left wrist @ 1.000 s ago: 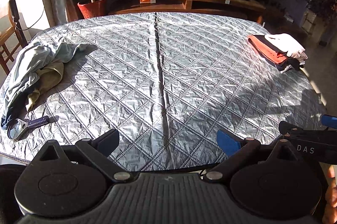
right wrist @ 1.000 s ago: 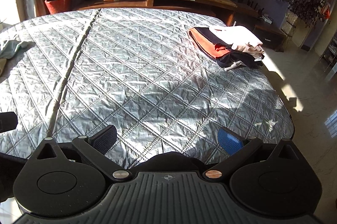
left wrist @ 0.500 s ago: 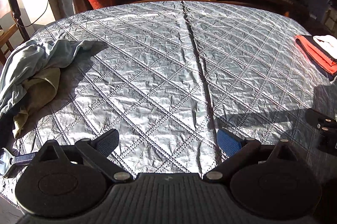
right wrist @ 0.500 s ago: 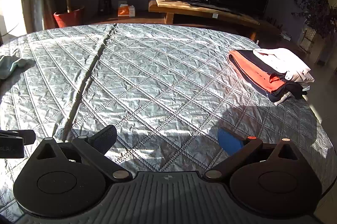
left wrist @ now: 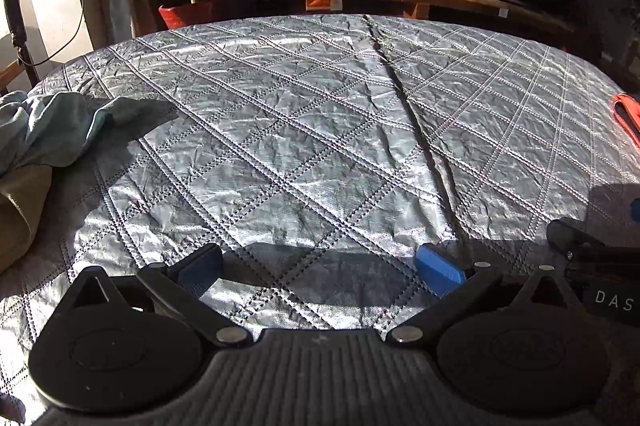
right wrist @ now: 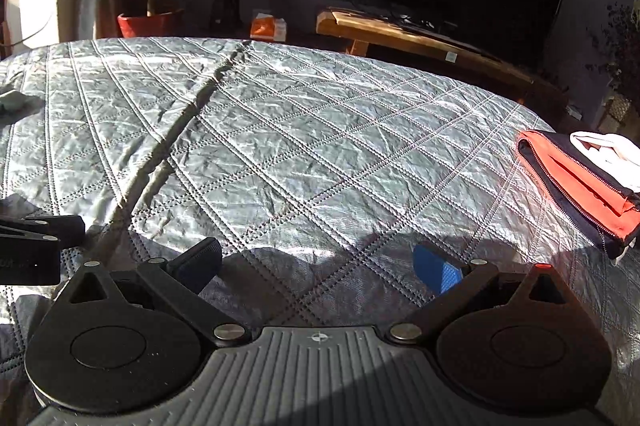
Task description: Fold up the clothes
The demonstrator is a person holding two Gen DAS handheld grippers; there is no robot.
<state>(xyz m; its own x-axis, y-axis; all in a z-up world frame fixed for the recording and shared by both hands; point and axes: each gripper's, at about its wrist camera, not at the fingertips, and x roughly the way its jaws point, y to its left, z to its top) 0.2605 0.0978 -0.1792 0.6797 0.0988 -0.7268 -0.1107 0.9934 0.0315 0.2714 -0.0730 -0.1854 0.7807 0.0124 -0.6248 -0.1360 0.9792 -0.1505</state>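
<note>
Quilted silver cover point(left wrist: 304, 129) spans the sunlit table. Left of its centre seam point(left wrist: 404, 97) lies a rumpled pile of clothes point(left wrist: 44, 133); right of the seam sits a folded stack point(right wrist: 584, 181). Left gripper point(left wrist: 320, 266) and right gripper point(right wrist: 316, 264) hover spread wide, holding nothing.

Crumpled light-blue garment point(left wrist: 52, 133) cut off by left edge in left view; only small corner point(right wrist: 14, 101) shows in right view. Tan cloth point(left wrist: 18, 209) beneath it mostly out of frame. Folded stack point(right wrist: 580, 181) clipped at right edge; in left view only orange sliver point(left wrist: 628, 117).
</note>
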